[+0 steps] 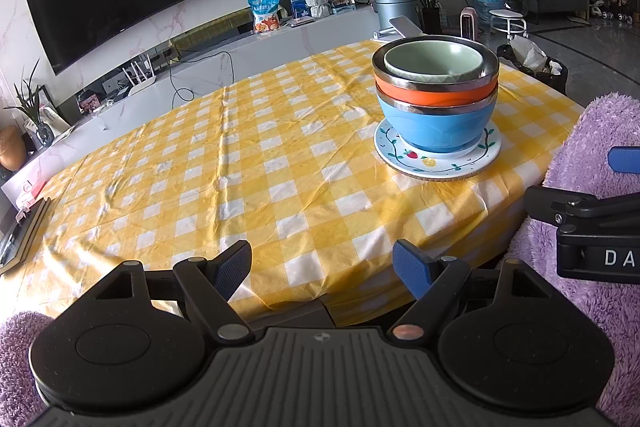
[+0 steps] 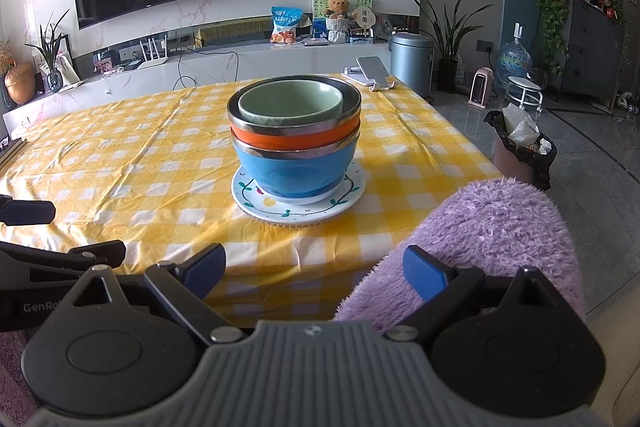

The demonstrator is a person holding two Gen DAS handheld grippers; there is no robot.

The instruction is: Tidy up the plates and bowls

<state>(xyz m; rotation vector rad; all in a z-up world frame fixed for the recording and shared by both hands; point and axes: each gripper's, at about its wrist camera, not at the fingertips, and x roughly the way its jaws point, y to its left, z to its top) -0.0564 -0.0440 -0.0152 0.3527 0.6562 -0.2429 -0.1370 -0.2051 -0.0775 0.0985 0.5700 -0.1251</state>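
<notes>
A green bowl (image 2: 291, 105) sits nested in an orange bowl (image 2: 294, 135) with a steel rim, which is itself nested in a blue bowl (image 2: 294, 173), also steel-rimmed. The stack stands upright on a white plate (image 2: 298, 205) painted with vines and fruit, and the plate lies on the table (image 2: 120, 155) under a yellow-and-white checked cloth, near the table's front edge and toward its right side in the left wrist view. Behind the stack a phone stand (image 2: 372, 71) rests on the far edge of the table. The left hand-held gripper (image 1: 322, 267) hangs over the near edge of the table, its blue-padded fingers spread apart and holding nothing. The right hand-held gripper (image 2: 314, 267) is likewise spread wide and empty, well short of the plate, with a purple fuzzy sleeve (image 2: 492, 227) just beside its right finger.
</notes>
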